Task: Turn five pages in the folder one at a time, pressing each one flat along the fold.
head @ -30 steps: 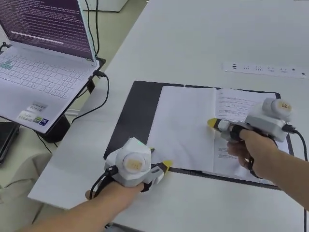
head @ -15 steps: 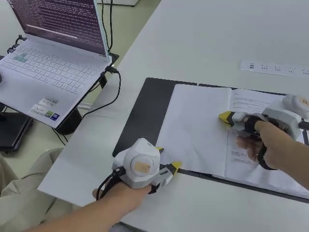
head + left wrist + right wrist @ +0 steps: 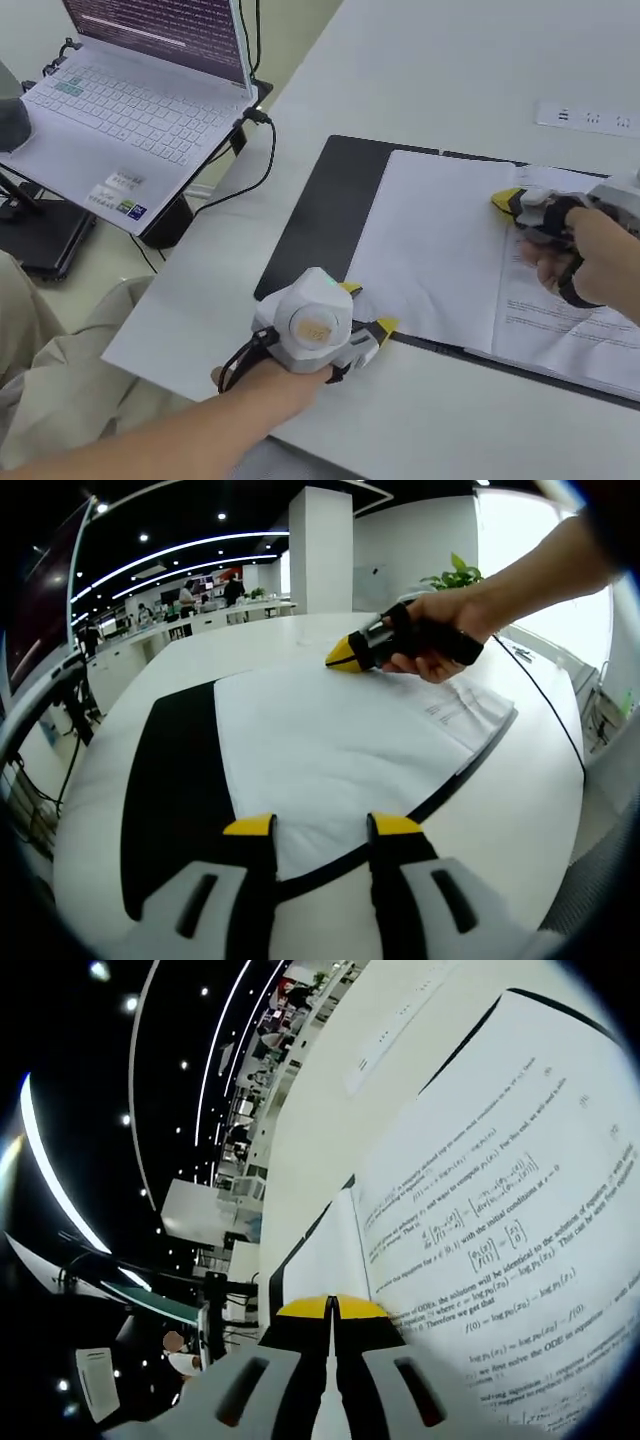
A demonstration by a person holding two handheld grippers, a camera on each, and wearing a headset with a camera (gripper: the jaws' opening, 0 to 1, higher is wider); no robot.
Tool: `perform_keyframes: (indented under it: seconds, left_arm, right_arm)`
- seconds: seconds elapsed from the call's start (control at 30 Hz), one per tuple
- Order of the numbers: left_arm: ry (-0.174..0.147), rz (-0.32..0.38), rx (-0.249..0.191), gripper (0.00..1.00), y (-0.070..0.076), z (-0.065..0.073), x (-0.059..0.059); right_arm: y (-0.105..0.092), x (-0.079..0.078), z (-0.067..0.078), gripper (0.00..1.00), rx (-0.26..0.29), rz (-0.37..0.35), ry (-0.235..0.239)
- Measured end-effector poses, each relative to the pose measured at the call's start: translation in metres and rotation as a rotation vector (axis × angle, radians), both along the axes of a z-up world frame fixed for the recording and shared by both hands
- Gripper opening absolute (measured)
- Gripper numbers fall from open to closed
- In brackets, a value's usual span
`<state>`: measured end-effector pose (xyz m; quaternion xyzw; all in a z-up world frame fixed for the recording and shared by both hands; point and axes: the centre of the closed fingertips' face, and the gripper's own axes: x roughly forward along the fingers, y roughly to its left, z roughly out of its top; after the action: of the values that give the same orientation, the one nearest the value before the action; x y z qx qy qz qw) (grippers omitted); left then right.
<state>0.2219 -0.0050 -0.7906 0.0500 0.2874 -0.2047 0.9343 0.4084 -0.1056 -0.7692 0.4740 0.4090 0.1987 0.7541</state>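
Your right tongs (image 3: 507, 200), pressed together, have slid up the fold (image 3: 499, 315) of the folder (image 3: 320, 220) toward upper right. Left tongs (image 3: 368, 307), apart, sit at the page (image 3: 430, 250) lower edge. Crease likely nearly done.

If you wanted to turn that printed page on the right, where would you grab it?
The printed page lies flat, bound at the fold, so only its outer edge can lift. Probably pinch its free outer corner, sliding the jaws in low from the right.

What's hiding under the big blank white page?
The black folder cover lies under the blank page, sticking out at its left and near edges. Anything else beneath is covered, so I can't tell.
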Motion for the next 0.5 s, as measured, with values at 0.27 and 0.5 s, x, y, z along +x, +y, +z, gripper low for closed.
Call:
perform_keyframes:
  seconds: [0.27, 0.5]
  left_arm:
    - [-0.001, 0.005, -0.001, 0.34, 0.0, 0.0, 0.0]
    - [-0.004, 0.008, -0.002, 0.34, 0.0, -0.001, 0.0]
  right_arm:
    - [-0.003, 0.03, 0.0, 0.0, 0.019, -0.096, 0.006]
    - [-0.003, 0.051, 0.001, 0.0, 0.004, -0.138, -0.008]
